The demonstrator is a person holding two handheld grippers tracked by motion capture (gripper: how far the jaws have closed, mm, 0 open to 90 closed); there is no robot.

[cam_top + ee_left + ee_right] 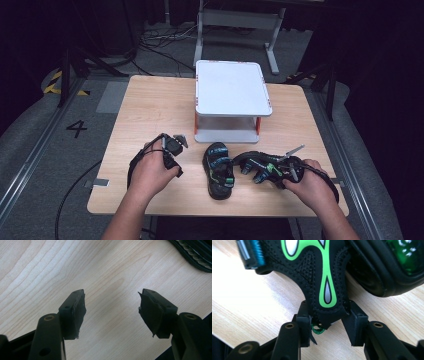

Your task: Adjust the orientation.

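High view, left side: the left gripper (176, 145) rests low over bare table (150, 105), held in the person's left hand (152, 172); it carries nothing.
Left gripper state: released, its jaws standing wide apart over the wood in the left gripper view, with a shoe edge (197, 252) at the top right corner.
Middle: one sandal (218, 171) lies flat on the table, just in front of a white two-tier rack (232, 90).
Right: the second sandal (260, 164) lies beside the first, touching or nearly so.
Right gripper state: the right gripper (328, 322) is clenched on that sandal's green-and-black strap (325, 290).
Step in hand: judged as grasping the second sandal for a lift.
Next move: likely raise it clear of its mate, keeping the strap pinched, then carry it toward the rack.
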